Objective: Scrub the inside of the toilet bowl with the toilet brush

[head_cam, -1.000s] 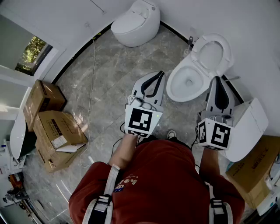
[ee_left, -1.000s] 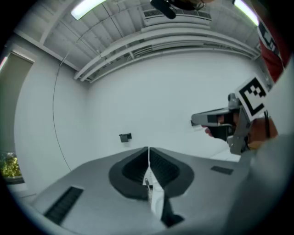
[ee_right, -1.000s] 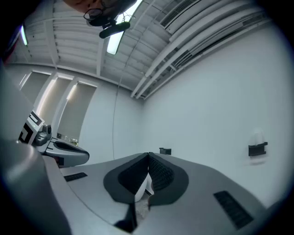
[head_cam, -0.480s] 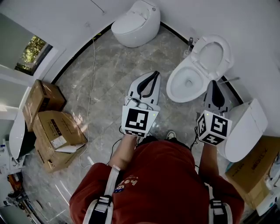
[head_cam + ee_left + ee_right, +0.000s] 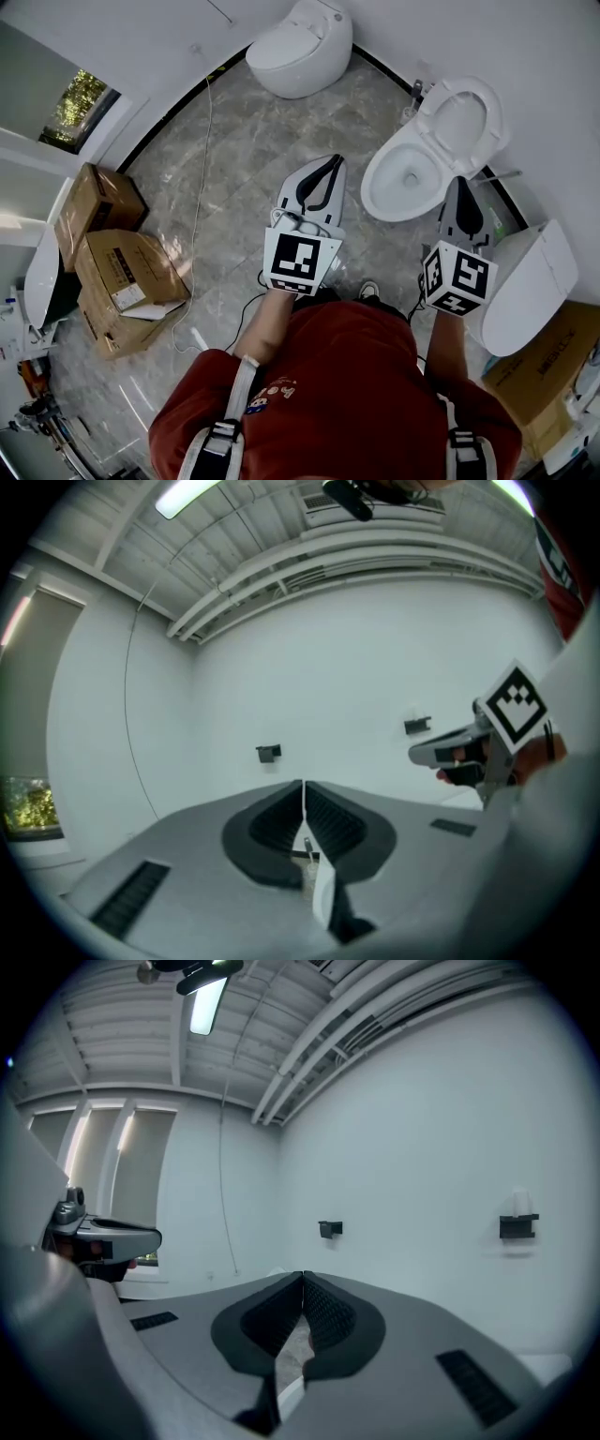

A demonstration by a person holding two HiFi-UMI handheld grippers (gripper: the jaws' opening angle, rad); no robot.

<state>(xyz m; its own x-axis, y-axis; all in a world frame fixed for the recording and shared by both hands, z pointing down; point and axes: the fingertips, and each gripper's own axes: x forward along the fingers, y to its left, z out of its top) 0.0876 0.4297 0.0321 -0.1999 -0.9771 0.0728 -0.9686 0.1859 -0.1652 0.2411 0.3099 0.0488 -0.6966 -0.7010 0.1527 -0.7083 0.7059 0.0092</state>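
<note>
The white toilet bowl (image 5: 410,178) stands open on the marble floor, its lid (image 5: 464,117) raised against the wall. My left gripper (image 5: 332,163) hangs to the left of the bowl, shut with nothing in it. My right gripper (image 5: 459,184) hovers just right of the bowl's rim, also shut and empty. In the left gripper view the jaws (image 5: 303,786) meet at the tips, and the right gripper (image 5: 469,752) shows at the right. The right gripper's jaws (image 5: 303,1277) are closed too. A thin grey rod (image 5: 500,173) lies by the wall behind the bowl; I cannot tell if it is the brush.
A second white toilet (image 5: 300,42) with its lid down stands at the back. A third one (image 5: 525,281) is close on my right. Cardboard boxes (image 5: 122,277) pile up at the left, another box (image 5: 553,361) at the right. A cable (image 5: 202,159) runs across the floor.
My right gripper has sunk a little and tipped toward level beside the bowl. The left gripper has barely moved. Both stay shut.
</note>
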